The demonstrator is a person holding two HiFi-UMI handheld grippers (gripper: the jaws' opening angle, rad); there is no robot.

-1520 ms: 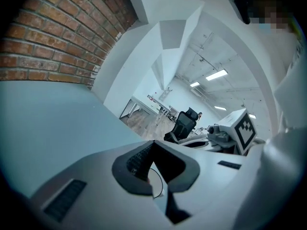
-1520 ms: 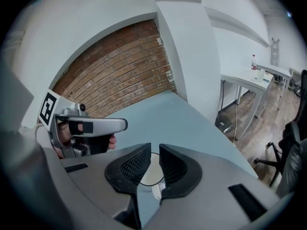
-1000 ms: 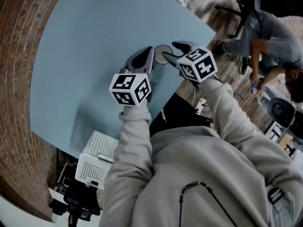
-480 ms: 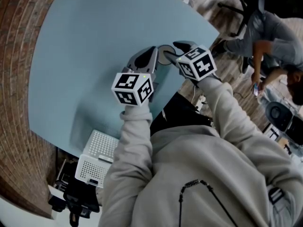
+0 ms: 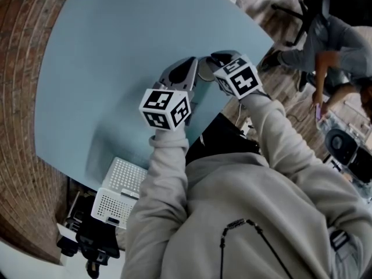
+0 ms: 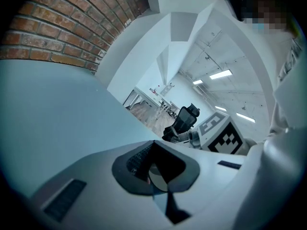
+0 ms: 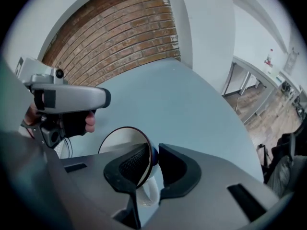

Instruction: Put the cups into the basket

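Note:
A white cup (image 7: 120, 140) with a handle stands on the light blue table (image 5: 116, 68), close to its near edge. My right gripper (image 7: 153, 162) points steeply down onto the cup. Its jaws have just been closing and now pinch the cup's rim. In the head view the cup (image 5: 203, 70) is mostly hidden between the two grippers. My right gripper (image 5: 213, 63) is beside my left gripper (image 5: 186, 70), which hovers just left of the cup. The left gripper (image 6: 156, 175) has its jaws together and holds nothing. A white perforated basket (image 5: 119, 193) sits below the table's near edge, at lower left.
A person (image 5: 331, 39) sits by an office chair (image 5: 302, 7) beyond the table's right corner. Brick surface (image 5: 17, 156) runs along the left. Dark gear (image 5: 87, 243) lies under the basket. The table's far half is bare blue surface.
The right gripper has sunk a little onto the cup and its jaws have closed on the rim. The left gripper has stayed nearly still.

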